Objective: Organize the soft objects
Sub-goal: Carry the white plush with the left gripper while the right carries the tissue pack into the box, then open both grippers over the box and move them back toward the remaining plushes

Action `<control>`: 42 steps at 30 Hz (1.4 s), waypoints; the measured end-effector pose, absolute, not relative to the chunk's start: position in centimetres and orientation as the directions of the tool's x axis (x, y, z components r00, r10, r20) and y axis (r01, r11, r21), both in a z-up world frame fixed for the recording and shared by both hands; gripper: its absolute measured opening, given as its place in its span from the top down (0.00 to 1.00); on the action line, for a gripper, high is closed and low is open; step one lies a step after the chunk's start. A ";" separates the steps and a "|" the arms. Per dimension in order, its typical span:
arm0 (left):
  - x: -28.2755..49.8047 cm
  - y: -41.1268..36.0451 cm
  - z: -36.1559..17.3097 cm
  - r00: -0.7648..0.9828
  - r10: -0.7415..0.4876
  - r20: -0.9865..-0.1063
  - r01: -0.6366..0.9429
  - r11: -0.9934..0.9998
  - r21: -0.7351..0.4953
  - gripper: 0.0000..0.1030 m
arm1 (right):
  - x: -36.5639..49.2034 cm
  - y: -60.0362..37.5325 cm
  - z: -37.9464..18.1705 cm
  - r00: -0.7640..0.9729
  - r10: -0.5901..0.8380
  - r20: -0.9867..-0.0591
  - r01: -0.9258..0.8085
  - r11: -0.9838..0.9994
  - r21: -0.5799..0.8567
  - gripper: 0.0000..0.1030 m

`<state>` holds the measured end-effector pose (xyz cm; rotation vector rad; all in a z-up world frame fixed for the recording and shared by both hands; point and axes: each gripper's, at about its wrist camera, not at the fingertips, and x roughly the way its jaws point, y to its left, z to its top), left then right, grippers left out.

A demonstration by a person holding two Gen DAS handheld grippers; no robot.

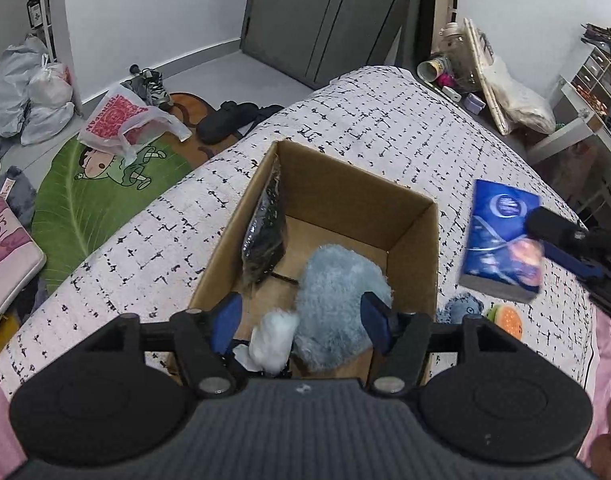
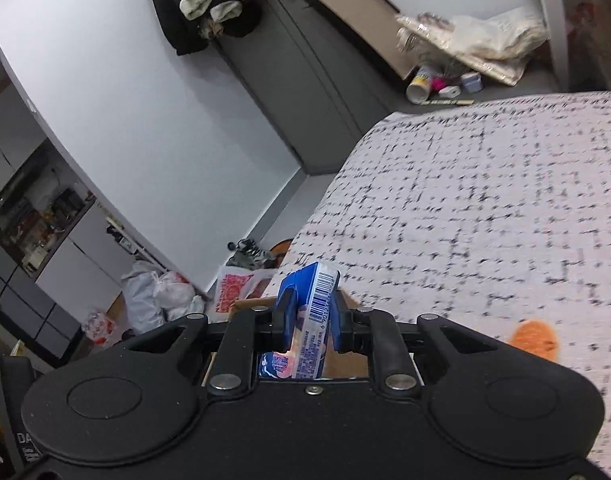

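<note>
A: How far along? 
B: A blue plush toy [image 1: 337, 292] and a dark packet [image 1: 265, 236] already sit in the cardboard box [image 1: 409, 240] on the bed [image 1: 385, 120]; the right gripper [image 2: 311, 320] clamps a blue tissue pack [image 2: 313, 304] aloft right of the box.

A: Room to move? 
B: The left gripper [image 1: 301, 320] hangs spread and empty over the box's near rim; small toys [image 1: 481, 312] wait right of the box, box middle free.

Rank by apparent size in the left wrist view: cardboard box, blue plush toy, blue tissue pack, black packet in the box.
1. cardboard box
2. blue plush toy
3. blue tissue pack, held in the right gripper; it is raised nearer the camera, so its place against the next is unsure.
4. black packet
</note>
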<state>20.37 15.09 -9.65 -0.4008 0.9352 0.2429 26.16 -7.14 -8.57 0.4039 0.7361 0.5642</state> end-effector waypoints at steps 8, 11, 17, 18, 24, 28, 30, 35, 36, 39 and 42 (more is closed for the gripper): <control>21.0 15.3 -9.7 0.563 0.027 -0.826 -0.378 0.898 -0.227 0.33 | 27.3 -6.1 -9.4 0.571 0.661 -0.486 -0.336 0.729 0.597 0.79; 21.1 15.0 -9.8 0.555 0.022 -0.831 -0.373 0.900 -0.226 0.32 | 27.5 -6.2 -9.7 0.545 0.678 -0.494 -0.312 0.710 0.631 0.46; 20.9 13.8 -9.2 0.561 0.030 -0.828 -0.366 0.905 -0.215 0.25 | 26.5 -8.1 -8.4 0.593 0.619 -0.515 -0.290 0.761 0.581 0.36; 20.8 13.6 -9.0 0.563 0.031 -0.826 -0.364 0.906 -0.214 0.24 | 26.3 -8.3 -8.1 0.601 0.610 -0.516 -0.296 0.770 0.566 0.34; 20.3 12.2 -7.6 0.576 0.049 -0.816 -0.366 0.908 -0.203 0.14 | 25.3 -9.6 -6.5 0.612 0.577 -0.541 -0.327 0.808 0.491 0.24; 19.8 11.2 -6.4 0.595 0.048 -0.802 -0.354 0.912 -0.208 0.07 | 24.7 -10.4 -5.7 0.612 0.562 -0.557 -0.342 0.822 0.455 0.19; 19.5 10.9 -5.9 0.605 0.054 -0.795 -0.355 0.911 -0.209 0.04 | 24.3 -11.0 -5.4 0.613 0.554 -0.563 -0.344 0.829 0.441 0.16; 18.7 9.8 -4.6 0.625 0.064 -0.778 -0.355 0.911 -0.211 0.00 | 23.5 -12.8 -4.2 0.631 0.540 -0.557 -0.359 0.839 0.408 0.06; 18.6 9.6 -4.5 0.626 0.062 -0.777 -0.354 0.911 -0.212 0.00 | 23.4 -13.2 -4.0 0.637 0.535 -0.556 -0.360 0.843 0.399 0.05; 18.1 8.8 -4.1 0.635 0.058 -0.770 -0.354 0.908 -0.223 0.00 | 23.0 -14.8 -3.4 0.649 0.530 -0.547 -0.351 0.845 0.403 0.00; 17.8 8.1 -3.6 0.638 0.058 -0.767 -0.353 0.908 -0.225 0.00 | 22.9 -16.4 -3.3 0.659 0.522 -0.541 -0.332 0.848 0.414 0.00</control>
